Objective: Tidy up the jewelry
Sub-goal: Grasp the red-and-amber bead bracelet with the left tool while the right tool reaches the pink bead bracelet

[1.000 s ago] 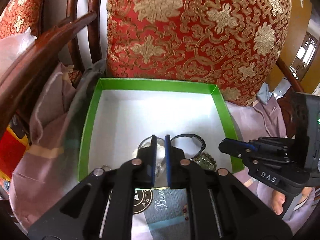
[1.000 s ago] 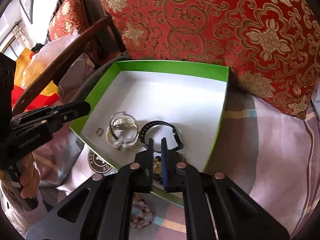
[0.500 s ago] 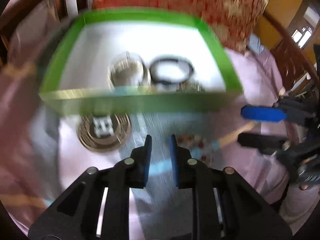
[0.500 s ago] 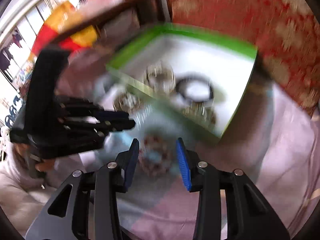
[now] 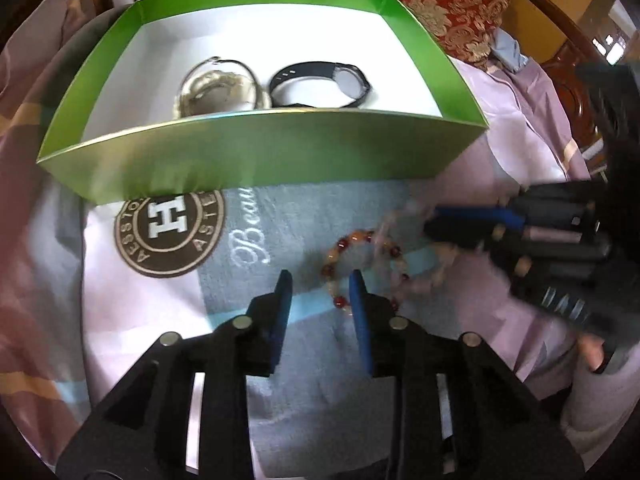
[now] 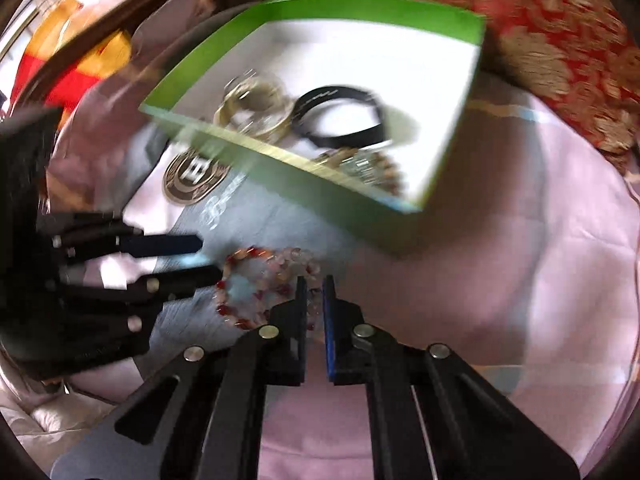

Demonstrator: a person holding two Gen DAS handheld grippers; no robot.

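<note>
**Beads could slip or snag on the lift**

The right gripper (image 6: 314, 294) has its jaws nearly together on the pale bead bracelet (image 6: 288, 268), seemingly pinching it, though blur hides the contact. It lies on the bedspread (image 5: 280, 360) before the green box (image 5: 260, 156), overlapping a red bead bracelet (image 5: 340, 272). Left gripper (image 5: 320, 292) jaws spread, empty. A thin grip may drop it, or drag both.

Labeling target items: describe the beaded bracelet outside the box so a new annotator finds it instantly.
Start at the green box on the pale purple cloth; just in front of its near wall lies a grey-blue printed panel. The beaded bracelet lies on that panel, between the two grippers. Unlike the metal bangles and black band inside the box, it is a loop of red and pale beads lying outside.
</note>
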